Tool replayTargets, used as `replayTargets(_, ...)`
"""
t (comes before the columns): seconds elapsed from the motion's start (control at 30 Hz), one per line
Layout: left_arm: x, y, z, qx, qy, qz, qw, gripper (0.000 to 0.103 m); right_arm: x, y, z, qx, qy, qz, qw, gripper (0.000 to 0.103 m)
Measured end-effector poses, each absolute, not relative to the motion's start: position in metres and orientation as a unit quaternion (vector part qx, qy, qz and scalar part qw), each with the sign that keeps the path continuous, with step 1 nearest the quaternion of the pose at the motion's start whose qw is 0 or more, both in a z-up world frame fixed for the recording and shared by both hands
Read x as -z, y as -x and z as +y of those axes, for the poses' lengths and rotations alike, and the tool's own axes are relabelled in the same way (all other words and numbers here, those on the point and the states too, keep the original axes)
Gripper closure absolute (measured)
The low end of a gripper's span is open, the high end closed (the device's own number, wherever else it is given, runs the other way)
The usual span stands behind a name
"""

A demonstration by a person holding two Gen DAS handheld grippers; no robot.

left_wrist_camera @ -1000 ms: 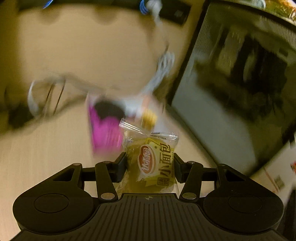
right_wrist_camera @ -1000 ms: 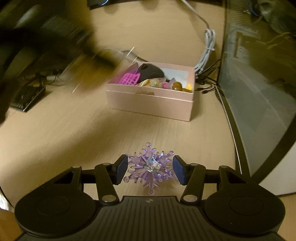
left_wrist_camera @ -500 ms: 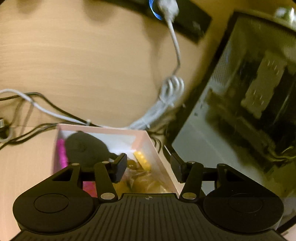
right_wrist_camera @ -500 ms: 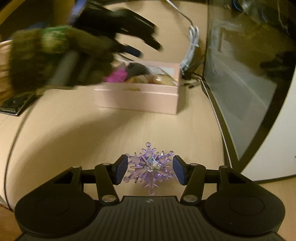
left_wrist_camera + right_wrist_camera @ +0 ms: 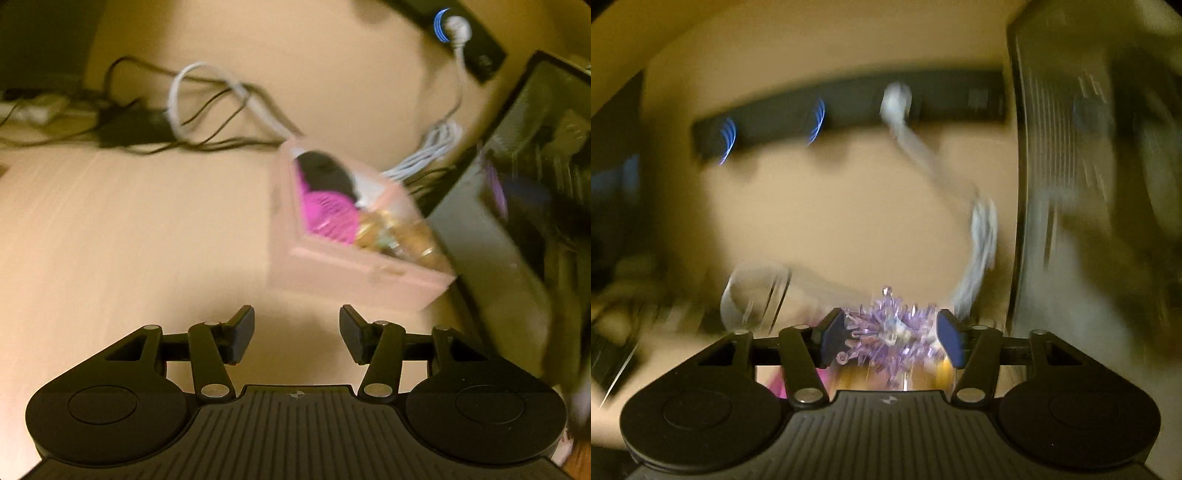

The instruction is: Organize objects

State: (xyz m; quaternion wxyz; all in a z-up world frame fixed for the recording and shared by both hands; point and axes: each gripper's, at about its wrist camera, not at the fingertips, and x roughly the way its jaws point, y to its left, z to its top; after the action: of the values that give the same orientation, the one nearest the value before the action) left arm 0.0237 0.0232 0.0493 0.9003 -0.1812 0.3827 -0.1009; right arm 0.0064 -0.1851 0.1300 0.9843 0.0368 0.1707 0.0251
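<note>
The pink box (image 5: 354,269) stands on the wooden desk, ahead and to the right of my left gripper (image 5: 297,332). That gripper is open and empty. In the box lie a magenta item (image 5: 325,210), a black object (image 5: 325,173) and golden snack packets (image 5: 399,236). My right gripper (image 5: 890,339) holds the purple snowflake (image 5: 886,328) between its blue pads (image 5: 833,338). Its jaws are starting to open, and the snowflake's tips still meet both pads. Under this gripper, magenta and yellow box contents (image 5: 857,376) peek out. The right wrist view is heavily blurred.
A black power strip (image 5: 465,40) (image 5: 849,110) runs along the back wall. A white cable bundle (image 5: 428,151) and black cables with an adapter (image 5: 129,125) lie behind the box. A glass-sided computer case (image 5: 517,221) (image 5: 1071,184) stands close on the right.
The left gripper let the snack packet go into the box and pulled back low over the desk. The right gripper carried the snowflake up and forward until the box lay beneath it.
</note>
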Motion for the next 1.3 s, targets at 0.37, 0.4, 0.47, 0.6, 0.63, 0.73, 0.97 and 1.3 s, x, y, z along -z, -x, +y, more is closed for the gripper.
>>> replayTargets(0.37, -0.07, -0.062, 0.038, 0.092, 0.178, 0.355, 0.913, 0.049, -0.071, 0.006, -0.203, -0.029, -0.011, 0.264, 0.964, 0.039)
replayTargets(0.4, -0.072, -0.069, 0.034, 0.096, 0.172, 0.354, 0.914, 0.049, -0.063, 0.01, -0.203, -0.029, 0.001, 0.277, 0.96, 0.042)
replayTargets(0.47, -0.074, -0.086, 0.025, 0.1, 0.156, 0.36, 0.914, 0.049, -0.05, 0.011, -0.202, -0.028, 0.016, 0.299, 0.954, 0.044)
replayTargets(0.6, -0.062, -0.118, 0.008, 0.068, 0.104, 0.4, 0.908, 0.044, -0.035, 0.011, -0.202, -0.018, 0.022, 0.315, 0.949, 0.044)
replayTargets(0.63, -0.057, -0.123, 0.008, 0.059, 0.094, 0.409, 0.906, 0.039, -0.031, 0.01, -0.201, -0.017, 0.024, 0.318, 0.948, 0.044)
replayTargets(0.73, -0.049, -0.122, 0.015, 0.042, 0.08, 0.406, 0.91, 0.016, -0.028, 0.004, -0.189, -0.024, 0.029, 0.319, 0.947, 0.044)
replayTargets(0.97, -0.042, -0.126, 0.051, -0.015, 0.117, 0.394, 0.911, 0.003, -0.029, -0.021, -0.148, -0.026, 0.051, 0.314, 0.948, 0.044)
replayTargets(1.3, -0.067, -0.089, 0.054, 0.003, 0.109, 0.339, 0.934, 0.004, -0.028, -0.002, -0.133, -0.026, 0.034, 0.338, 0.94, 0.007)
